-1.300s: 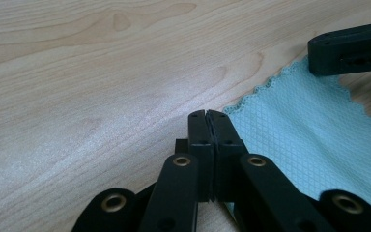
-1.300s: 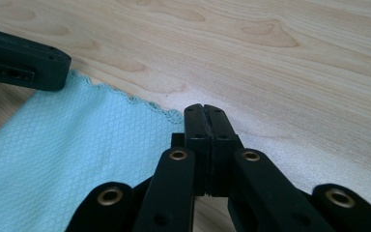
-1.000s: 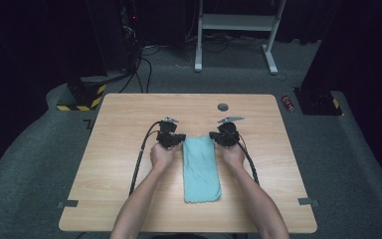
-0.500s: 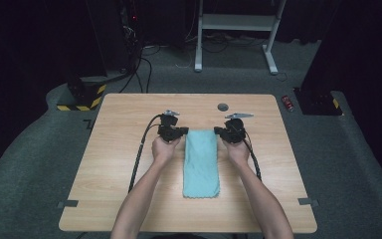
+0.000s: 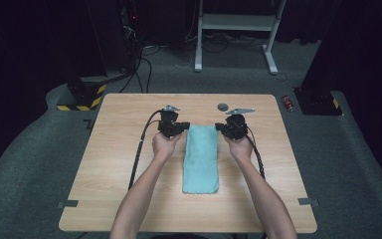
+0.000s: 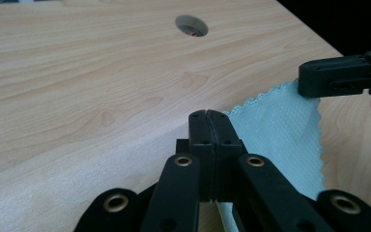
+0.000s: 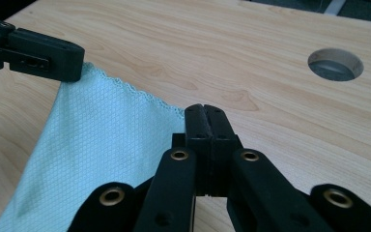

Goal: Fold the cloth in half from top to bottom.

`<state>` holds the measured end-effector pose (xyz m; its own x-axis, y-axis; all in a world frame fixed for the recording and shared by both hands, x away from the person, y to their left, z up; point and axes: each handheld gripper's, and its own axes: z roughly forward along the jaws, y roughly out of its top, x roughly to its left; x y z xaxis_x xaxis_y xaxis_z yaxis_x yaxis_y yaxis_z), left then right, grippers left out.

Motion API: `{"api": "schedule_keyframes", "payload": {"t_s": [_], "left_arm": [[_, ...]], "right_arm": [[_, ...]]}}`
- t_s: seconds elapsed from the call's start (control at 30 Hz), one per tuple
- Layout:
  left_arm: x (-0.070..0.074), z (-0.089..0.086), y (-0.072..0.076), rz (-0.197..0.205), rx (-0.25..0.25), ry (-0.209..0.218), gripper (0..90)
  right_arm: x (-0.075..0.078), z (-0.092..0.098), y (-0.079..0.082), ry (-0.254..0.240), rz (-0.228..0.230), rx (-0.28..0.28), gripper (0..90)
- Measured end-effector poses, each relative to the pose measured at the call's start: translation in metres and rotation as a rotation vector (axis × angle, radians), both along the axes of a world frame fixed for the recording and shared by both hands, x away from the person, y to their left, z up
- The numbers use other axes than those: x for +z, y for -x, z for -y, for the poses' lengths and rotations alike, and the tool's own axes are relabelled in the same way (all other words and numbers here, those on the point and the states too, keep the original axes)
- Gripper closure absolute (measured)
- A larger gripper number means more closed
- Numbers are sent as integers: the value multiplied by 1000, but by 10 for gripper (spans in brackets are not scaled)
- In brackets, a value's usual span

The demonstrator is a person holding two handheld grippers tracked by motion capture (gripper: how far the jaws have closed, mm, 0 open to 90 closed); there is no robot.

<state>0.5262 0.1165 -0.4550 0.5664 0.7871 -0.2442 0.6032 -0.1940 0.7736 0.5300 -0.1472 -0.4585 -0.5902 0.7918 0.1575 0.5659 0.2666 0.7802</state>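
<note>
The left claw [image 5: 183, 127] is closed tight, its two black jaws pressed flat together on the far left corner of the cloth [image 5: 201, 157]. In the left gripper view the left claw [image 6: 207, 114] shows the jaws meeting with no gap, and the cloth's scalloped edge [image 6: 275, 126] runs out from behind their tips. The right claw [image 5: 220, 127] is closed just as tight on the far right corner. In the right gripper view the right claw [image 7: 203, 108] has its jaws together, with the cloth [image 7: 96, 145] spreading away to the left from their tips. Each gripper view also catches the other claw's black jaw at the opposite far corner of the cloth.

No brand, label or writing can be read anywhere in the pictures.

The cloth is pale turquoise with a fine diamond weave and a small scalloped hem. It is folded into a long narrow strip that lies at the middle of the wooden surface [image 5: 119, 149], running from far to near between the person's two forearms. Its far end is pinched at both corners, and its near end lies flat on the surface. A round hole [image 5: 223, 106] is cut in the surface just beyond the right claw, well apart from the cloth.
</note>
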Motion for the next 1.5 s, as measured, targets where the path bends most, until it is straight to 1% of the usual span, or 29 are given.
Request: {"api": "schedule_keyframes", "payload": {"t_s": [0.07,0.2,0.3,0.4,0.43,0.47,0.5,0.6,0.67,0.83,0.87,1.0,1.2,1.37,1.43,1.5], "left_arm": [[3,-1,5,8,-12,1,898],[5,-3,14,18,-38,17,898],[7,-4,20,27,-62,15,897],[9,-4,26,36,-86,16,897],[10,-3,28,41,-93,12,897],[11,-3,30,48,-103,3,896],[11,-2,33,52,-106,-3,896],[12,-1,39,65,-123,-30,896],[12,0,42,68,-131,-32,896],[12,-2,49,72,-139,-24,896],[12,-3,50,72,-140,-20,896],[12,-2,55,76,-150,-17,896],[14,-4,61,90,-158,-34,896],[13,-7,66,99,-157,-24,896],[12,-8,67,102,-158,-20,896],[12,-9,69,99,-156,-11,896]], "right_arm": [[3,2,4,-18,10,10,900],[7,5,13,-18,23,38,900],[8,8,19,-32,28,56,900],[8,11,26,-36,36,73,900],[8,12,27,-35,41,80,900],[8,13,30,-39,35,80,900],[8,14,31,-40,42,88,900],[7,17,36,-50,39,98,900],[6,17,40,-51,35,106,900],[5,18,49,-49,53,134,900],[5,18,51,-49,46,133,900],[5,20,54,-51,52,145,900],[8,21,60,-56,58,156,900],[9,21,66,-54,76,176,900],[10,21,70,-58,76,182,900],[10,20,73,-58,81,190,900]]}}
